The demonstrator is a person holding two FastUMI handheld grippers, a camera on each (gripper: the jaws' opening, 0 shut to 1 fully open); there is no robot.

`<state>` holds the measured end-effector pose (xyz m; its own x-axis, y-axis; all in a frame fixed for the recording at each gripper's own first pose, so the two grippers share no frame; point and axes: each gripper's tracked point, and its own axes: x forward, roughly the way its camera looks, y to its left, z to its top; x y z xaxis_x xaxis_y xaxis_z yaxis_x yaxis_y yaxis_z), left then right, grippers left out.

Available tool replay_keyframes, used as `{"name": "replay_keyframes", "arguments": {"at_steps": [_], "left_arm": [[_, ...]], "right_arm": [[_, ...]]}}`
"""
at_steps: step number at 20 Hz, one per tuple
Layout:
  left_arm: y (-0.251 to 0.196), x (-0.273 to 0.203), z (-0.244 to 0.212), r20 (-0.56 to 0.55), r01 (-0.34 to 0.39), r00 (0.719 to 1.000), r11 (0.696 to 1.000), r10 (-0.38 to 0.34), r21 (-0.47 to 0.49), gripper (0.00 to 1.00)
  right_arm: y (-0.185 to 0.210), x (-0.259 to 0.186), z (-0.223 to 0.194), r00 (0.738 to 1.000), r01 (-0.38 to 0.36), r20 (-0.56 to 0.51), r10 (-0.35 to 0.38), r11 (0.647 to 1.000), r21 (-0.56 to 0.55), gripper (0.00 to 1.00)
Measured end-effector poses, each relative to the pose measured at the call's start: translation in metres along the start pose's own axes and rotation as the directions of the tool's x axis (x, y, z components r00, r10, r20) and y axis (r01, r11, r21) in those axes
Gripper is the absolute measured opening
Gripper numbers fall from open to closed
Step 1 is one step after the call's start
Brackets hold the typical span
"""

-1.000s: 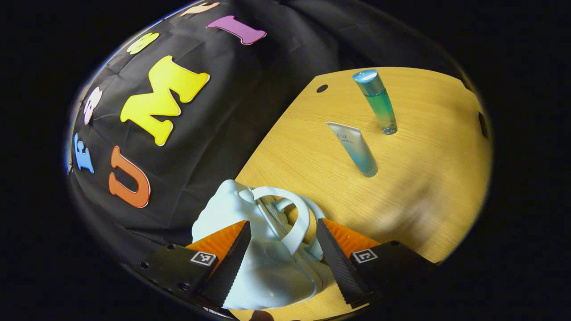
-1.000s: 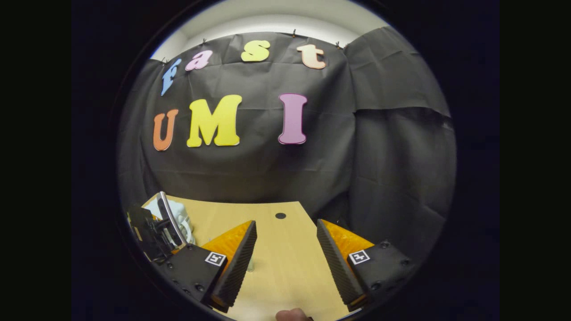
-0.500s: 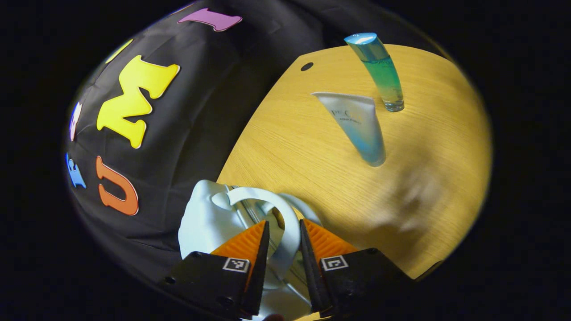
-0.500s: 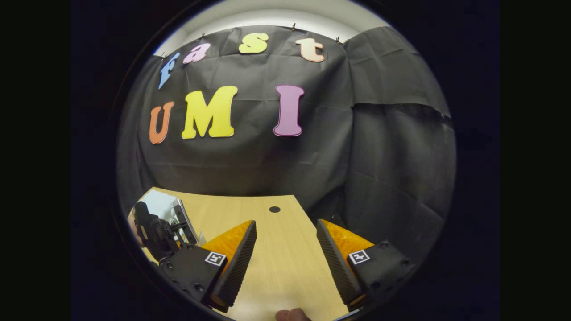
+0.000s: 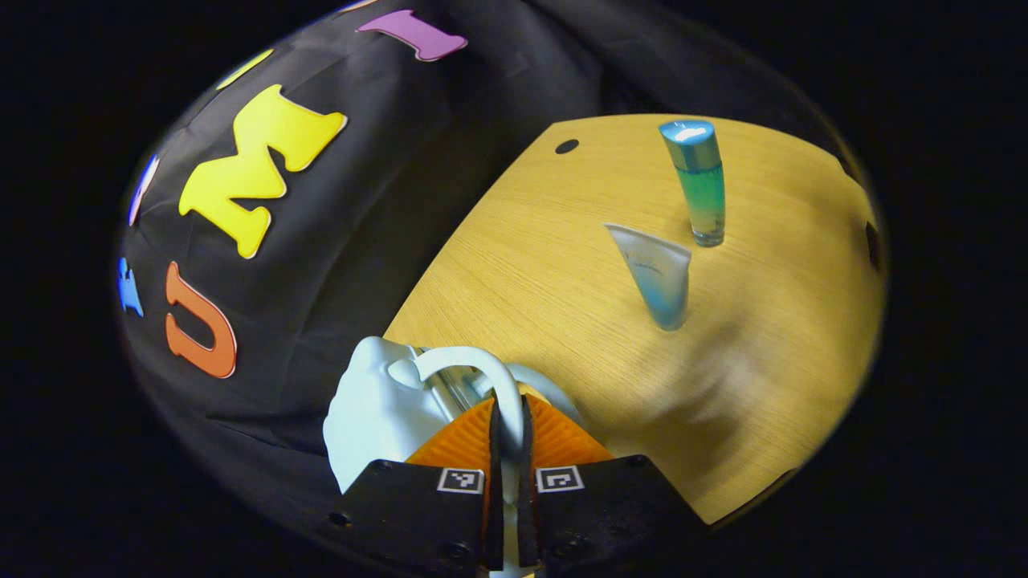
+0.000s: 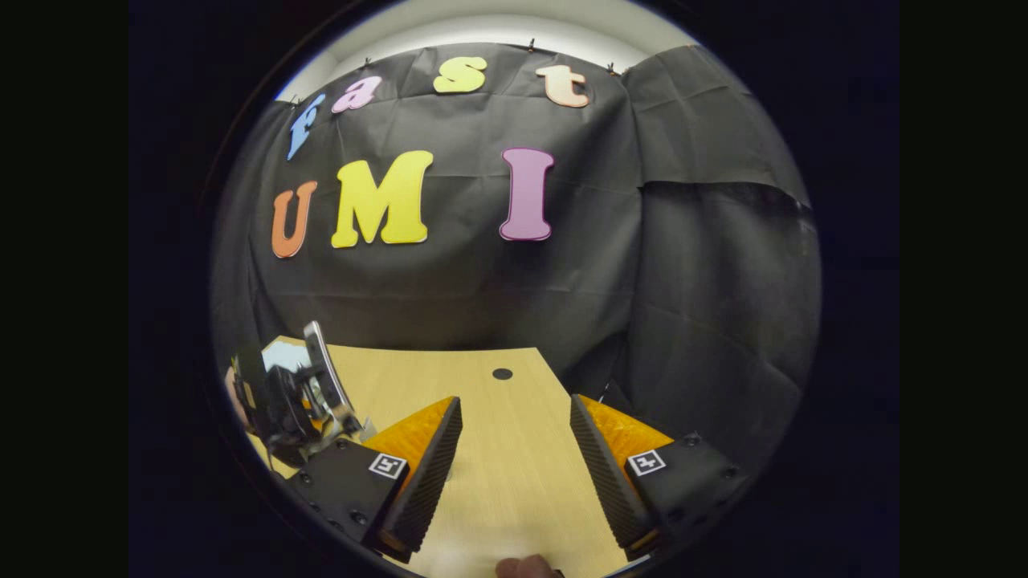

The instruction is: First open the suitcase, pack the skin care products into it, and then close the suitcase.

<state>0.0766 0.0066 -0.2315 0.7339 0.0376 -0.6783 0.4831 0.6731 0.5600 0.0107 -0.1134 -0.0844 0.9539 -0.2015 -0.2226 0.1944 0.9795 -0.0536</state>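
I'm looking at a light yellow wood-grain worktop (image 5: 562, 265), with a small dark round hole (image 5: 566, 146) near its far edge. Behind it hangs the creased black cloth booth wall (image 6: 683, 265), with a pale wall strip (image 6: 490, 24) above it.

L gripper (image 5: 507, 417) pinched on white handle (image 5: 482, 373) of pale suitcase (image 5: 377, 413) at table (image 5: 546, 273) edge nr black cloth, tube (image 5: 662, 273) standing cap-down mid-table, teal bottle (image 5: 700, 185) upright just behind it, apart
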Motion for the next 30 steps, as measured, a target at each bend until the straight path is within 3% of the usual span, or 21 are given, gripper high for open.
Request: {"name": "replay_keyframes", "arguments": {"at_steps": [2,6,12,16,21,24,26,30], "left_arm": [[0.030,-0.019,0.009,0.058,-0.003,0.998,0.998,0.006,-0.064,0.06],[0.102,-0.062,0.015,0.163,-0.081,0.980,0.978,0.113,-0.195,0.03],[0.200,-0.104,-0.017,0.223,-0.156,0.946,0.932,0.237,-0.327,0.03],[0.269,-0.125,-0.073,0.213,-0.222,0.922,0.892,0.324,-0.395,0.03],[0.340,-0.117,-0.174,0.153,-0.272,0.898,0.795,0.412,-0.543,0.03],[0.364,-0.092,-0.240,0.119,-0.257,0.905,0.747,0.409,-0.613,0.03],[0.362,-0.072,-0.289,0.098,-0.216,0.924,0.716,0.369,-0.663,0.03],[0.344,-0.020,-0.360,0.077,-0.118,0.958,0.625,0.275,-0.772,0.03]], "right_arm": [[0.004,0.000,-0.001,1.000,-0.006,-0.004,0.006,1.000,0.007,0.81],[0.015,-0.003,0.002,1.000,-0.018,0.001,0.018,1.000,0.000,0.81],[0.037,-0.008,0.009,0.999,-0.045,0.013,0.045,0.999,-0.025,0.81],[0.048,-0.010,0.010,0.998,-0.055,0.001,0.055,0.998,-0.036,0.81],[0.071,-0.012,0.014,0.997,-0.083,-0.013,0.083,0.993,-0.081,0.81],[0.098,-0.021,0.012,0.991,-0.132,-0.027,0.130,0.981,-0.143,0.81],[0.112,-0.028,0.015,0.987,-0.158,-0.024,0.157,0.968,-0.196,0.81],[0.125,-0.032,0.016,0.986,-0.166,-0.024,0.165,0.954,-0.251,0.80]]}}
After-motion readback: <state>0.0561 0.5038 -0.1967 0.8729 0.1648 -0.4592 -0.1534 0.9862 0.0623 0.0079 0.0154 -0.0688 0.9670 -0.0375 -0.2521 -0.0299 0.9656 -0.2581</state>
